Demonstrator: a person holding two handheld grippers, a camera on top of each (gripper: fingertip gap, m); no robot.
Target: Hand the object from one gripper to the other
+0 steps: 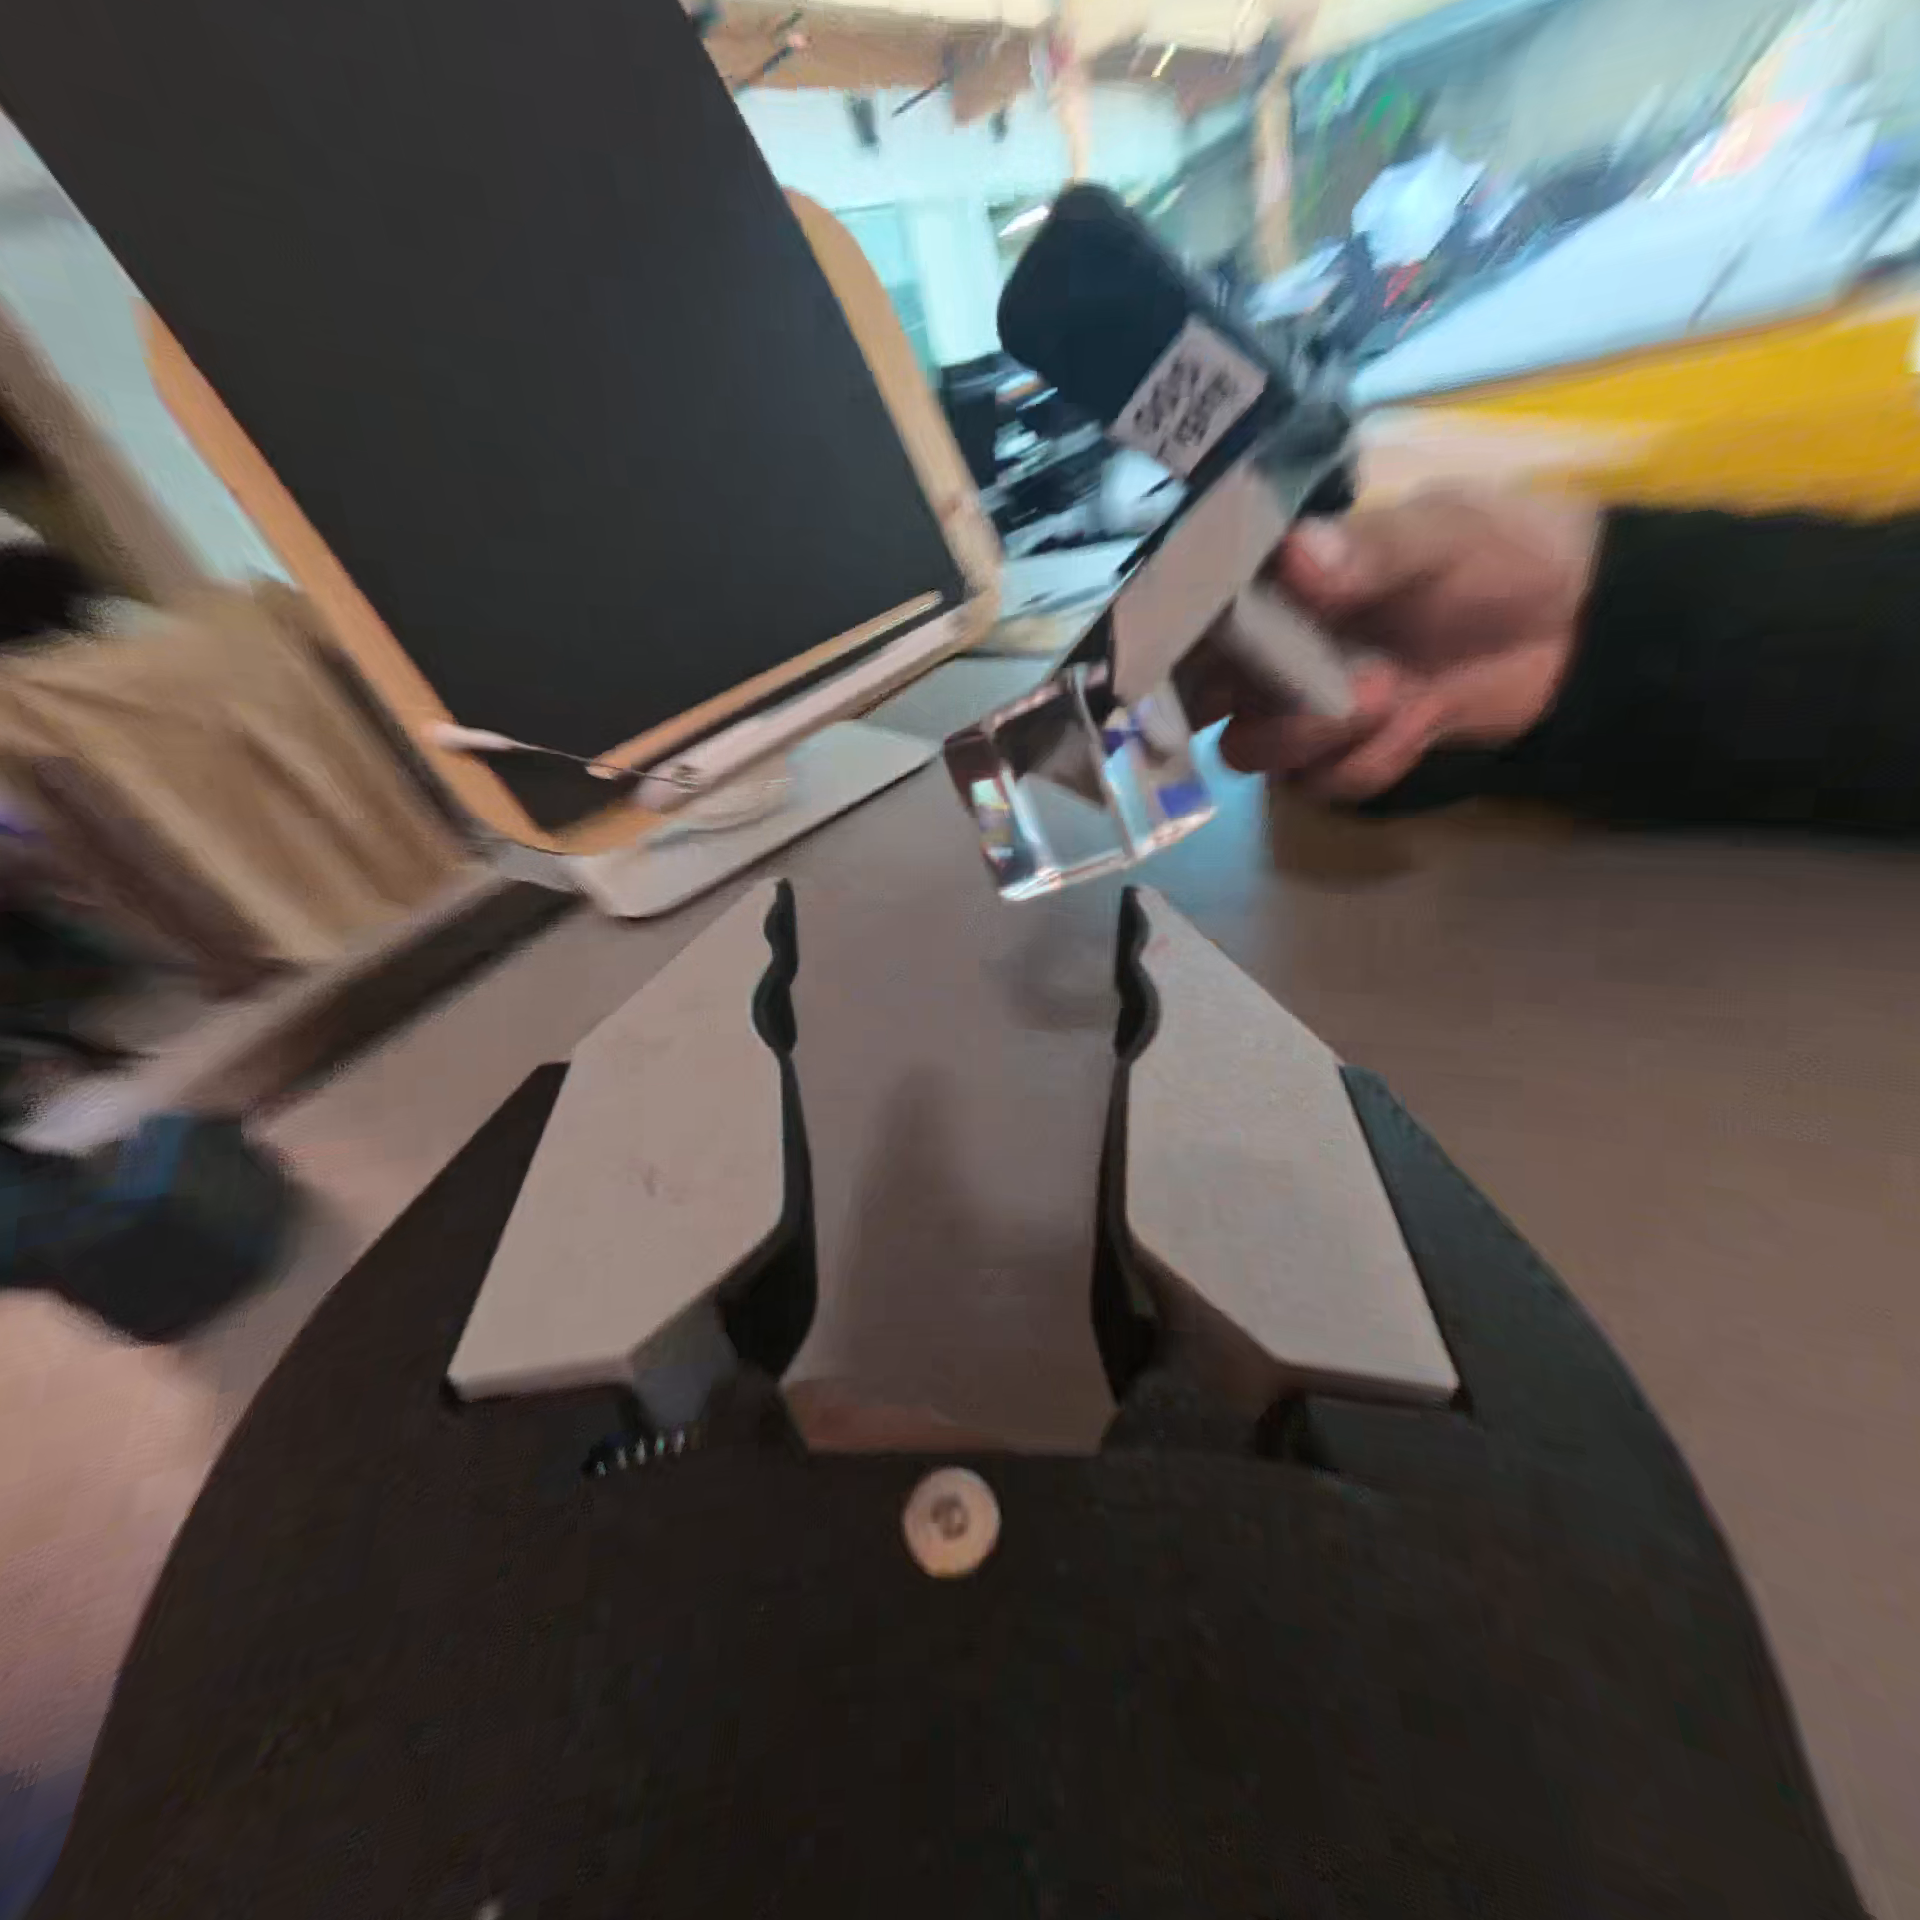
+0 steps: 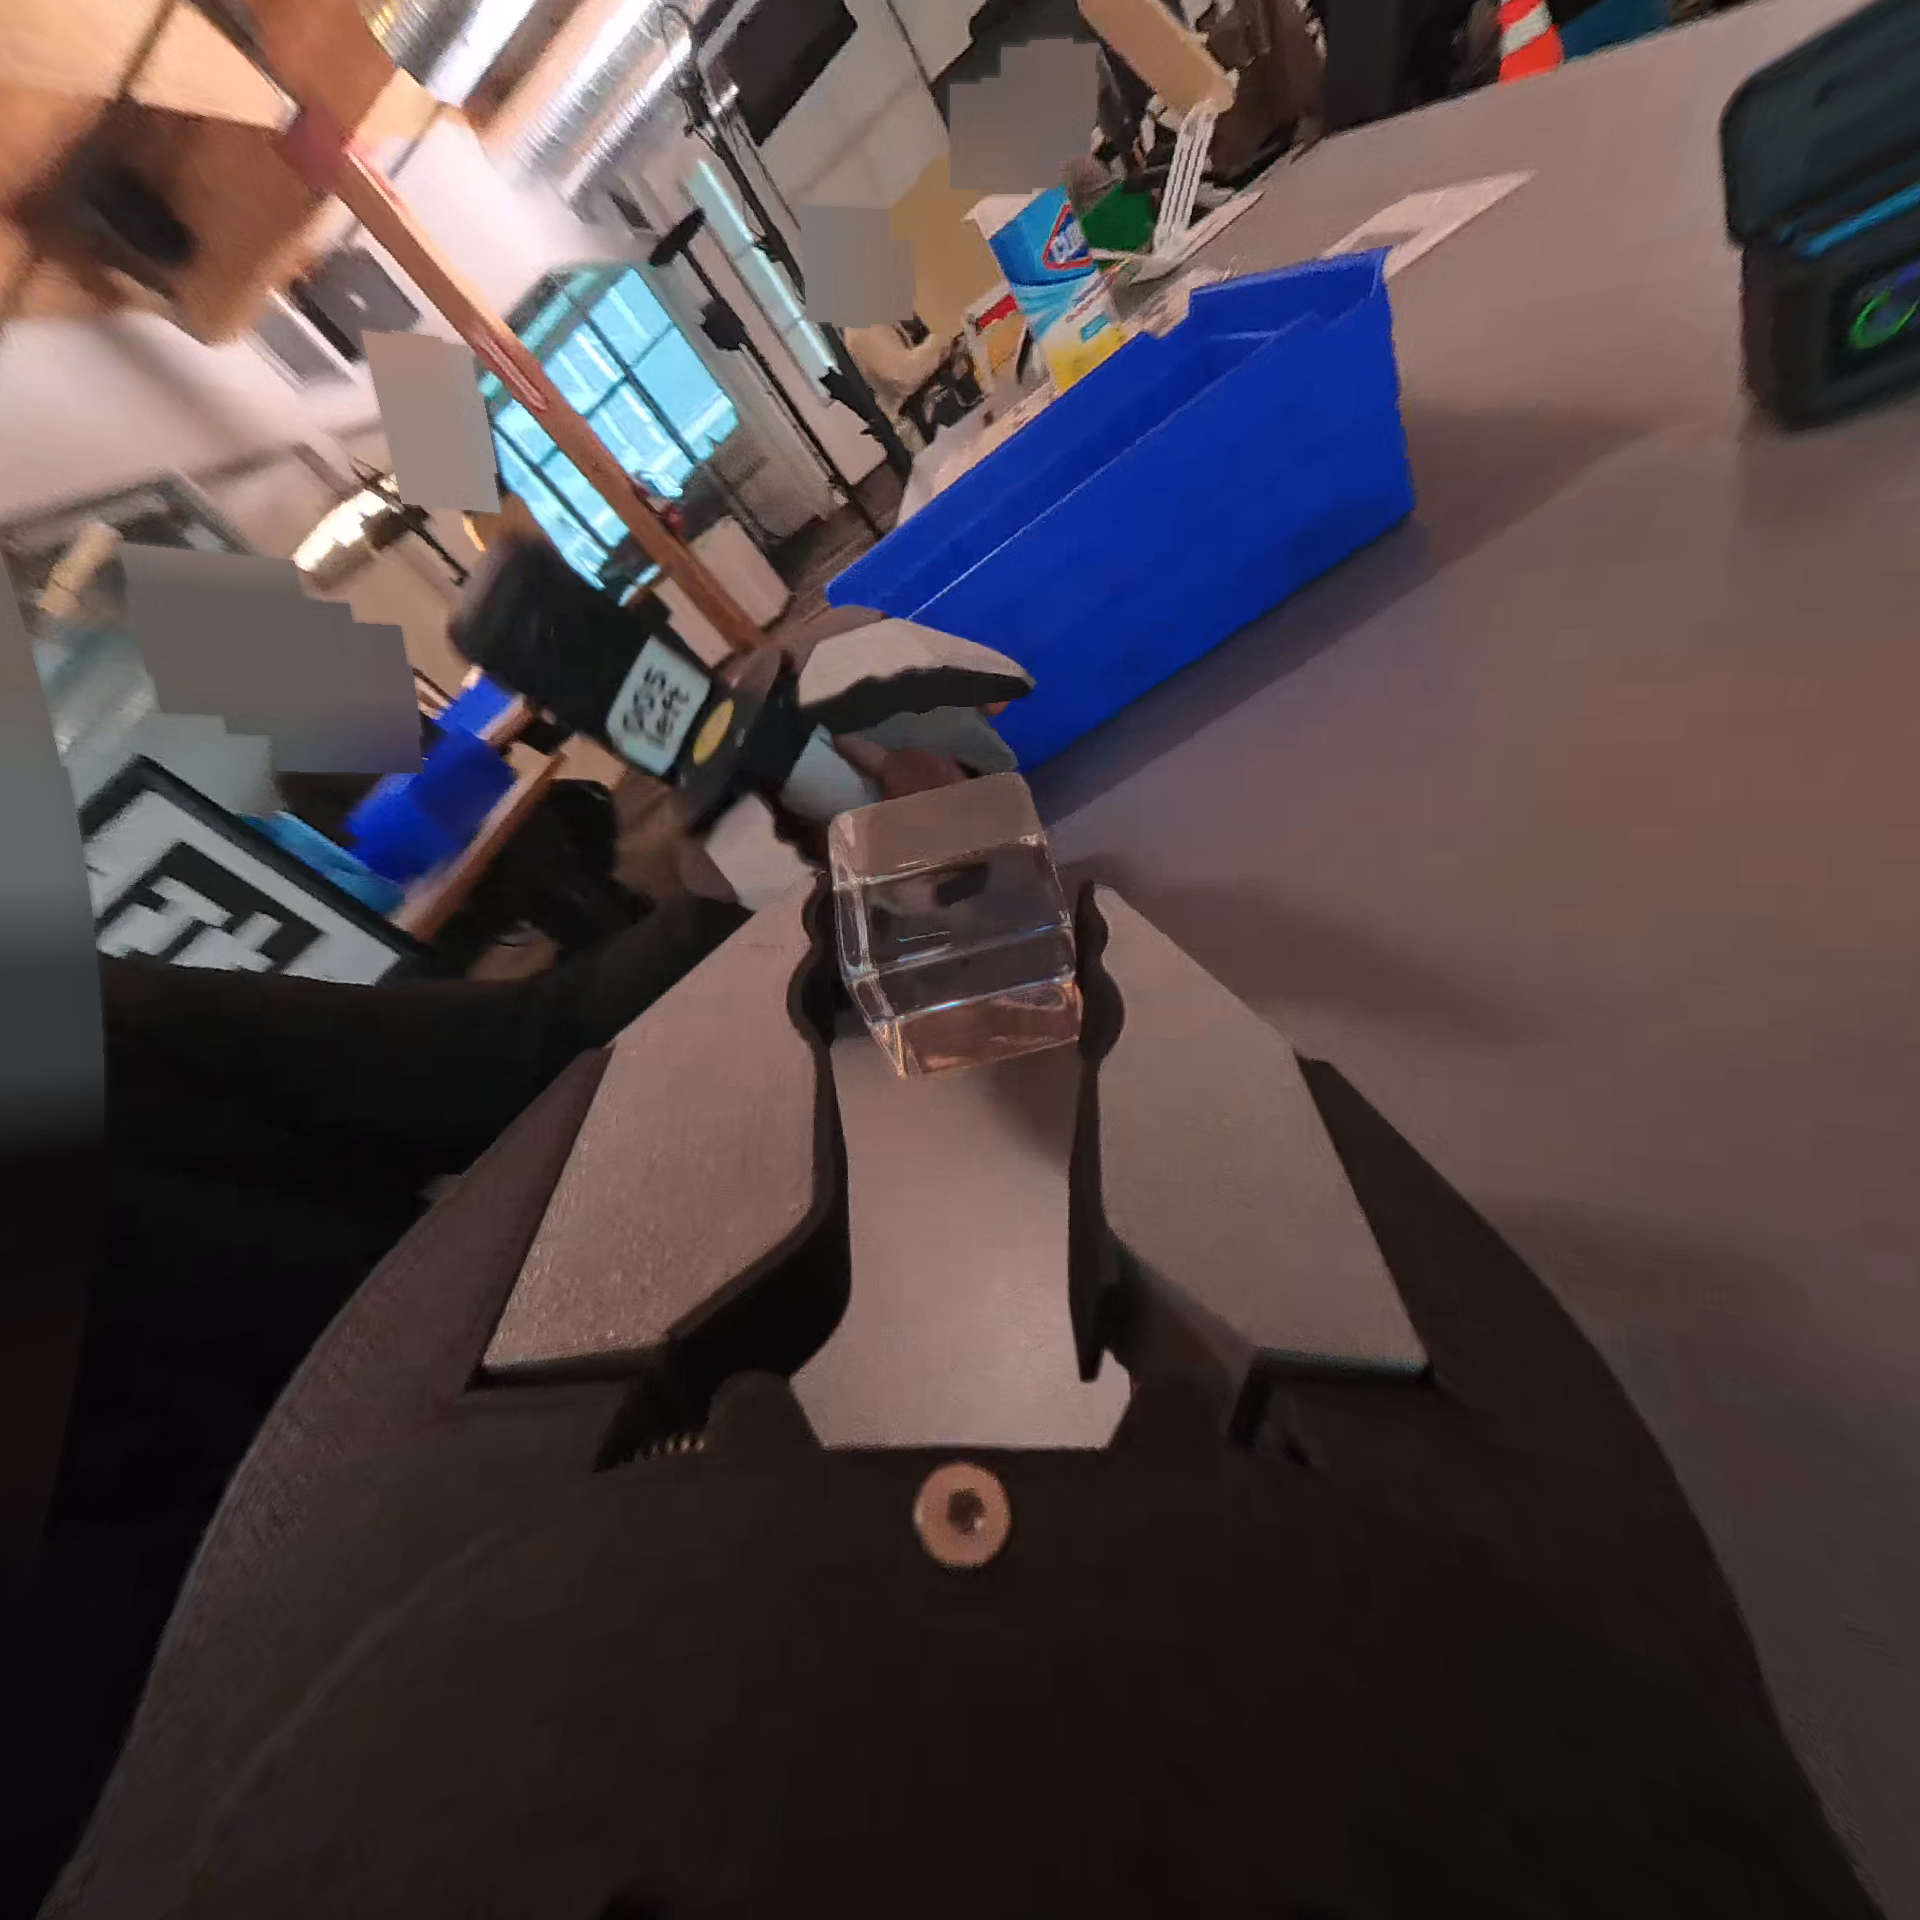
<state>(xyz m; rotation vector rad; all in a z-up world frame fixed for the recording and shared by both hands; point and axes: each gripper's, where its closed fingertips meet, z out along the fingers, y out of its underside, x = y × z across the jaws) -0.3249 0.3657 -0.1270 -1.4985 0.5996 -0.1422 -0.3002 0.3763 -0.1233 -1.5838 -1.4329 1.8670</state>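
Two grippers over grey table (image 2: 1558,831). Right gripper (image 2: 945,956) clamps clear cube (image 2: 951,930) at fingertips: glassy, rounded edges, held above tabletop. Left gripper (image 1: 956,935) spread wide, empty, cube (image 1: 1081,800) just beyond its tips. Blue bin (image 2: 1195,540) shows in right view only; dark monitor (image 1: 468,364) only in left.

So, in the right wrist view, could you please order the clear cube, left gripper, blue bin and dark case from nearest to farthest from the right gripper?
1. Clear cube, between the right gripper's fingertips.
2. Left gripper, just beyond, slightly left.
3. Blue bin, behind it on the table.
4. Dark case, far upper right.
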